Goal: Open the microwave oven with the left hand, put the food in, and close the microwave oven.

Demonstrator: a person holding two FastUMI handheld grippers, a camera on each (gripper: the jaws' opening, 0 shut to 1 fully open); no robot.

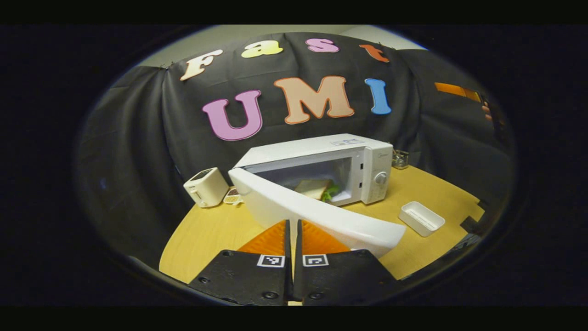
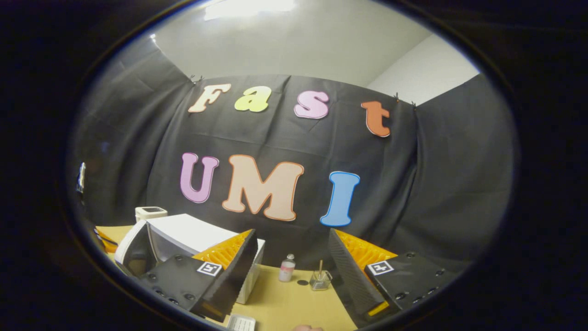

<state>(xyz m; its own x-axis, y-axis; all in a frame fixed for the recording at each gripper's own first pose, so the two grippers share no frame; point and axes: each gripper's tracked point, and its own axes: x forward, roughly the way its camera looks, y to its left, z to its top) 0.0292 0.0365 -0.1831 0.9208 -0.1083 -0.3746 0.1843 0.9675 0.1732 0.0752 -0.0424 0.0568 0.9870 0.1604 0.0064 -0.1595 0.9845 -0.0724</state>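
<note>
Currently the sandwich [image 1: 317,187] lies inside the microwave [image 1: 367,158], on the cavity floor toward the right, so the step in hand is judged to be closing the door [image 1: 317,214].

Door: it stands partly open, hinged at the left, its free edge swung toward the near right.

Left gripper [image 1: 293,230]: its fingers are together with only a thin slit between them and nothing held. The tips sit at the door's outer face near its lower edge; contact cannot be confirmed.

Right gripper [image 2: 291,257]: its fingers stand wide apart and empty, raised above the table [image 2: 294,303], beside the microwave's right side.

Procedure, as judged:
- Keep the left fingers together and use them as a blunt pusher.
- Press on the outer face close to the free edge, far from the hinge, for best leverage.
- Push along the door's arc toward the far right until it latches.
- Avoid shoving the microwave; the toaster [image 1: 206,186] stands near its left side.
- Keep the right gripper away from the door's path and the tray [image 1: 421,218].
</note>
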